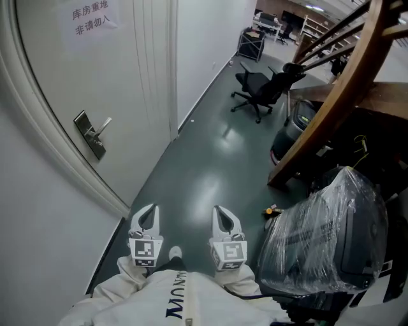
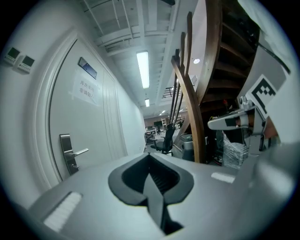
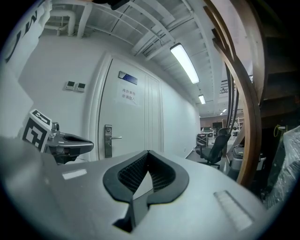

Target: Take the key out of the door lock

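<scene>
Key is too small to make out in any view; the door lock (image 1: pixel 90 135), a metal plate with a lever handle pointing right, sits on the white door (image 1: pixel 57 83) at the far left, below a paper sign (image 1: pixel 90 19); the door is shut in its frame.

Both hand-held grippers are well apart from the lock, near the person's body; the left hand-held gripper (image 1: pixel 148 208) is the nearer to the door, and the right hand-held gripper (image 1: pixel 221 209) lies just beside it on the right, the two side by side and level with each other; each points forward along the corridor, close to level and tipped slightly down; each has its jaws closed together with nothing between them, as both gripper views show; the marker cubes face up toward the head camera; white sleeves (image 1: pixel 131 272) reach to the back of each tool, with the arms drawn in close to the chest.

In the right gripper view the lock stands ahead and to the left, beyond the left tool; in the left gripper view it is at the left edge of the door.

Under the tools lies the dark green floor (image 1: pixel 191 172); farther off stands a black office chair (image 1: pixel 258 89); on the right rises a curved wooden stair rail (image 1: pixel 331 102), and near it a plastic-wrapped bundle (image 1: pixel 325 235).
</scene>
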The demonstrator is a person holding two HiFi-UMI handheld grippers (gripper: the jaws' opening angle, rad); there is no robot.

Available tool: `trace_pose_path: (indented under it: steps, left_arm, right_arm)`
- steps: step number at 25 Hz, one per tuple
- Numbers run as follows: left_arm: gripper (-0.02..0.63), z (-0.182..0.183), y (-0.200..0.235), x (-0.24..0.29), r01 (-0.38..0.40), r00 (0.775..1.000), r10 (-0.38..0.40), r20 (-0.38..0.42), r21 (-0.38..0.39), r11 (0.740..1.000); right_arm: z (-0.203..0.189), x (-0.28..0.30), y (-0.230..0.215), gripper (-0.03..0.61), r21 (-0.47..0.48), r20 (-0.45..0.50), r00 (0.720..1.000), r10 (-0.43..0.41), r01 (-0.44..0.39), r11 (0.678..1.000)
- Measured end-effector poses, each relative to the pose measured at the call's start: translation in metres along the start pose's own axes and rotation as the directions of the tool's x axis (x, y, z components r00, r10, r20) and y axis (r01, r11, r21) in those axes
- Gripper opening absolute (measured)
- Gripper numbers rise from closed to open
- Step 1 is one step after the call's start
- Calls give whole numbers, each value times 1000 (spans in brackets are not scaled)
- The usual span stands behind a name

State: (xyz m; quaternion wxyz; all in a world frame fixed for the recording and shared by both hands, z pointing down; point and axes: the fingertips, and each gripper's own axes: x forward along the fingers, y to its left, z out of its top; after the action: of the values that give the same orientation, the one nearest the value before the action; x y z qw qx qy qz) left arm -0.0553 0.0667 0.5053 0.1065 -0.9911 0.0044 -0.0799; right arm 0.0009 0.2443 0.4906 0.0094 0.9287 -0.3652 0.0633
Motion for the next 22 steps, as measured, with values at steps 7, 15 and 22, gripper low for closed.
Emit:
trace_pose_path:
  steps: [7, 15, 22]
  left_arm:
    - [0, -7, 46, 43, -7, 1000, 7, -14, -10, 1000]
    - [0, -18, 98, 83, -18, 1000, 18, -24, -21, 1000]
    - [0, -21, 121, 109, -13, 1000, 12, -23, -34, 999]
  right_arm:
    - [4, 66, 5, 0, 3, -22, 1000, 9, -9, 1000]
    - [8, 133, 16, 0, -4, -39, 999, 16, -16, 1000]
    - [10, 162, 17, 0, -15, -57, 998, -1, 0, 1000]
